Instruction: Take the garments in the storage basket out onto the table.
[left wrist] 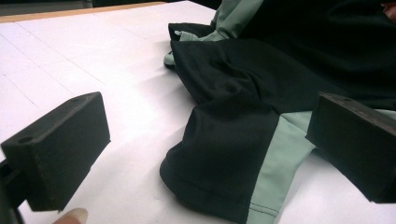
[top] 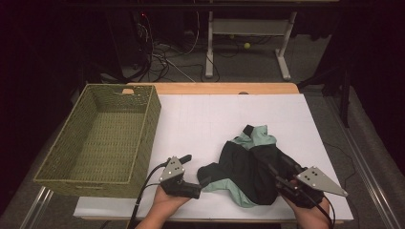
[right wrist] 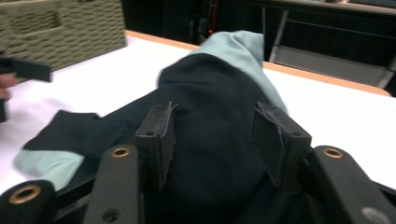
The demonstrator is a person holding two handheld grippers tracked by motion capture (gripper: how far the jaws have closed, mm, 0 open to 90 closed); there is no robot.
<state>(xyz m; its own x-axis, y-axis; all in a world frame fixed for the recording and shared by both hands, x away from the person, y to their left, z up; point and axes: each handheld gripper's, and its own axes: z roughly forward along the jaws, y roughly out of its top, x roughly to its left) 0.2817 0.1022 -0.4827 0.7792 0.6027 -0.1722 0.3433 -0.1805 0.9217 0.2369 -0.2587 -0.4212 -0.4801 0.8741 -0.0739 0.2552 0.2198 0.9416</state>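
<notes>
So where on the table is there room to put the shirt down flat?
The white mat is bare between the wicker basket and the crumpled garment, and along the far edge behind the garment. The basket's inside is free too. The near edge is crowded: the left gripper, the right gripper and the garment sit there.

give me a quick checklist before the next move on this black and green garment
1. Garment lies wholly on the white table, crumpled: ok.
2. Left gripper jaws stand wide apart with the garment's hem between them, not touching: ok.
3. Right gripper jaws are parted with a mound of dark cloth between them; whether the pads press on it: cannot tell.
4. Garment spread flat for folding: not ok, it is bunched and folded over itself.
5. Woven basket at the table's left has nothing in it, ready to receive: ok.
6. The basket stands apart from the garment: ok.
</notes>
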